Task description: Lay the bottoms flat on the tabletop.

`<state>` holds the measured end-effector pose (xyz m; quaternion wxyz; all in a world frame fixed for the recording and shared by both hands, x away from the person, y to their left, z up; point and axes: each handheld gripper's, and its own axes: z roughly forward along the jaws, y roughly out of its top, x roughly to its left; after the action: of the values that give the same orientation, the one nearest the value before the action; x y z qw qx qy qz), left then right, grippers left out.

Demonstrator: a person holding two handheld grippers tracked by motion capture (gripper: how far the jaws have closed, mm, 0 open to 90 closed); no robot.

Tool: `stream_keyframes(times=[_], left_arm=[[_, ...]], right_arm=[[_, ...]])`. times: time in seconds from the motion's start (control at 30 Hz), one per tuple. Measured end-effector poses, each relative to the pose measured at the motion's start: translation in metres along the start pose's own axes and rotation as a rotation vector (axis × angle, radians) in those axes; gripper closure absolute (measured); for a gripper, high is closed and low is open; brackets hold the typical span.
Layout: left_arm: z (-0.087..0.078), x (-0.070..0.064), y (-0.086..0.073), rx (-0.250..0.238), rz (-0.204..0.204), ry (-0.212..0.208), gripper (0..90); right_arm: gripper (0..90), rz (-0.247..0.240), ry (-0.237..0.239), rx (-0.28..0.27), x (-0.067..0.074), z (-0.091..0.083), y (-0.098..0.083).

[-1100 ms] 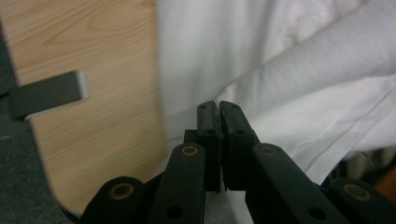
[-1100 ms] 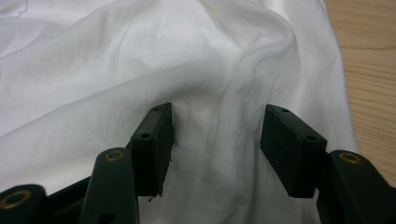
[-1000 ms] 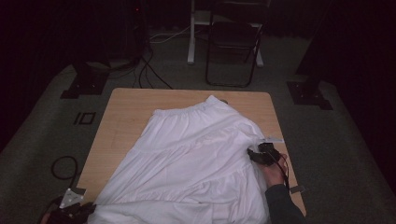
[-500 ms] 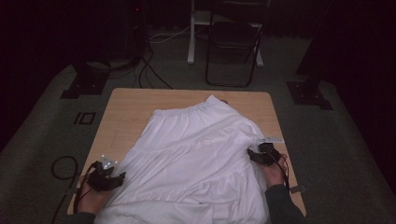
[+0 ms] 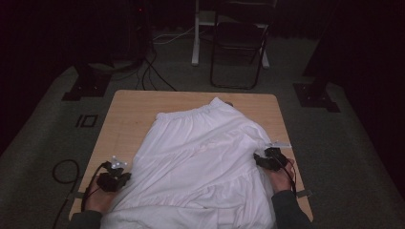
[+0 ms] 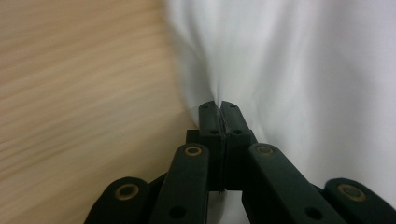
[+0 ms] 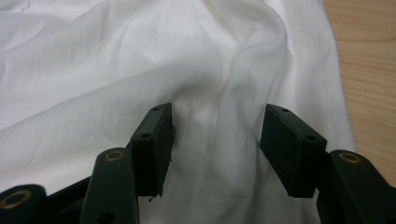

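- Left gripper (image 6: pixel 218 108): jaws pressed together, having just been closing; in the left gripper view a thin pinch of the white skirt (image 5: pixel 200 162) sits between the tips, at the garment's left edge where cloth meets bare wood.
- Right gripper (image 7: pixel 215 140): jaws spread, pads clear of the cloth; a raised fold of the skirt lies between them, not gripped. In the high view this gripper (image 5: pixel 267 160) sits at the skirt's right edge, near the table's right side.
- Both hands come in from the near edge; left hand (image 5: pixel 100 195) and right hand (image 5: pixel 279 176) rest low at table level.
- Skirt: spread flat on the wooden table (image 5: pixel 129 109), covering most of its near and middle part; hem end runs off toward the near edge.
- Orientation: gathered waistband (image 5: pixel 191 112) points away from the person, toward the far edge, turned slightly to the far right; hem toward the person. Long axis runs near-to-far, tilted a little off the table's own axis.
- Step in hand (judgement): taking hold of the two side edges, left grip made, right grip pending.
- Next move calls for (judgement): closing the right jaws on the fold between them, catching enough layers to hold, before any lift or fold; pulling with one side alone would skew the cloth.
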<state>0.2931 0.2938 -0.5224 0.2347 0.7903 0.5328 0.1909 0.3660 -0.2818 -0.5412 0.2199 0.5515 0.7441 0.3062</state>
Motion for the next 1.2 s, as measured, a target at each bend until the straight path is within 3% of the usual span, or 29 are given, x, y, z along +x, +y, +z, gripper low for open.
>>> stream_keyframes(times=[0.03, 0.07, 0.1, 0.13, 0.17, 0.2, 0.23, 0.27, 0.33, 0.37, 0.47, 0.53, 0.57, 0.63, 0.73, 0.8, 0.83, 0.9, 0.93, 0.97, 1.0, 1.03, 1.07, 1.13, 1.17, 1.2], left_arm=[[0.0, 0.007, 0.0, -0.008, -0.021, 0.032, 90.0], [0.0, 0.007, 0.0, -0.008, -0.021, 0.032, 90.0], [0.001, 0.017, 0.001, -0.014, -0.045, 0.093, 90.0], [0.001, 0.017, 0.001, -0.014, -0.045, 0.093, 90.0], [0.002, 0.041, 0.006, -0.049, -0.156, 0.216, 90.0], [0.002, 0.045, 0.007, -0.063, -0.195, 0.239, 90.0], [0.002, 0.045, 0.007, -0.063, -0.195, 0.239, 90.0], [0.002, 0.049, 0.009, -0.084, -0.225, 0.26, 90.0], [0.003, 0.05, 0.012, -0.093, -0.252, 0.26, 89.8], [0.004, 0.048, 0.015, -0.088, -0.252, 0.245, 89.4], [0.005, 0.029, 0.02, -0.101, -0.145, 0.217, 83.7], [0.005, 0.021, 0.021, -0.106, -0.126, 0.204, 83.7], [0.005, 0.017, 0.022, -0.108, -0.118, 0.191, 85.5], [0.006, 0.011, 0.025, -0.107, -0.1, 0.17, 88.4], [0.013, -0.002, 0.029, -0.09, -0.04, 0.146, 89.6], [0.019, -0.007, 0.033, -0.072, -0.011, 0.162, 89.8], [0.021, -0.005, 0.034, -0.071, -0.019, 0.172, 89.9], [0.024, 0.002, 0.036, -0.07, -0.049, 0.199, 90.0], [0.026, 0.01, 0.037, -0.076, -0.083, 0.229, 90.0], [0.027, 0.015, 0.038, -0.08, -0.115, 0.249, 90.0], [0.03, 0.023, 0.039, -0.071, -0.178, 0.268, 89.9], [0.033, 0.027, 0.04, -0.044, -0.211, 0.265, 89.3], [0.036, 0.026, 0.043, -0.017, -0.211, 0.256, 84.7], [0.035, 0.023, 0.044, -0.023, -0.196, 0.272, 62.7], [0.027, 0.01, 0.05, -0.082, -0.162, 0.273, 53.2], [0.024, 0.004, 0.053, -0.105, -0.153, 0.282, 50.5]], right_arm=[[43.5, 0.0, 0.003, 0.007, 0.001, -0.002, -0.001], [43.5, 0.0, 0.003, 0.007, 0.001, -0.002, -0.001], [43.4, -0.006, 0.005, 0.011, 0.001, -0.003, -0.001], [43.4, -0.006, 0.005, 0.011, 0.001, -0.003, -0.001], [43.0, -0.031, 0.027, 0.024, 0.006, -0.007, -0.005], [42.9, -0.043, 0.039, 0.02, 0.008, -0.009, -0.007], [42.9, -0.043, 0.039, 0.02, 0.008, -0.009, -0.007], [42.9, -0.049, 0.045, 0.013, 0.009, -0.009, -0.008], [42.9, -0.053, 0.05, 0.003, 0.009, -0.01, -0.01], [42.9, -0.054, 0.051, -0.003, 0.009, -0.01, -0.011], [49.7, -0.053, 0.023, -0.006, 0.007, -0.011, -0.012], [63.9, -0.093, -0.038, -0.012, 0.002, -0.015, -0.013], [75.2, -0.103, -0.039, -0.004, -0.002, -0.016, -0.014], [87.2, -0.109, -0.069, 0.013, -0.011, -0.018, -0.015], [87.0, -0.14, -0.182, 0.019, -0.02, -0.017, -0.015], [79.5, -0.073, -0.219, 0.008, -0.031, -0.015, -0.014], [77.0, -0.022, -0.209, 0.005, -0.038, -0.015, -0.013], [71.3, 0.015, -0.188, 0.011, -0.042, -0.017, -0.013], [68.6, 0.017, -0.181, 0.012, -0.042, -0.017, -0.013], [64.7, 0.02, -0.148, 0.017, -0.04, -0.018, -0.013], [60.5, 0.015, -0.112, 0.021, -0.038, -0.019, -0.013], [57.9, -0.006, -0.055, 0.031, -0.033, -0.02, -0.013], [54.7, -0.032, -0.03, 0.043, -0.028, -0.021, -0.013], [50.3, -0.057, -0.026, 0.055, -0.024, -0.021, -0.012], [45.8, -0.079, -0.011, 0.025, -0.015, -0.024, -0.005], [44.6, -0.078, -0.012, 0.009, -0.012, -0.024, -0.002]])
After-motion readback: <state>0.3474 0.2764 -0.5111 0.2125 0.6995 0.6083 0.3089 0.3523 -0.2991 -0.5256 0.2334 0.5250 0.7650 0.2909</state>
